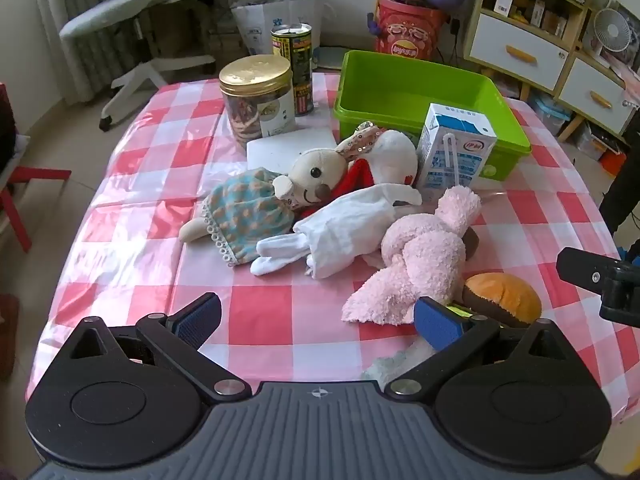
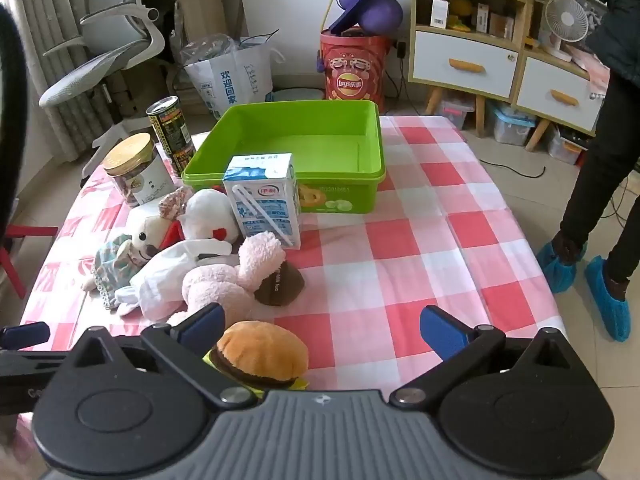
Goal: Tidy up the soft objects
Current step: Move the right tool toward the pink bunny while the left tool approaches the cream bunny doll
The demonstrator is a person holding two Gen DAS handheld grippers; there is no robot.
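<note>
Over a pink checked tablecloth [image 2: 420, 240] amid room clutter, both grippers [image 1: 318, 320] [image 2: 322, 326] wide open, empty.

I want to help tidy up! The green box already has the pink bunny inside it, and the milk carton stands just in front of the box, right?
Not quite. The green box is empty in the right wrist view. The pink bunny lies on the checked tablecloth among the other soft toys. The milk carton does stand just in front of the box.
</note>
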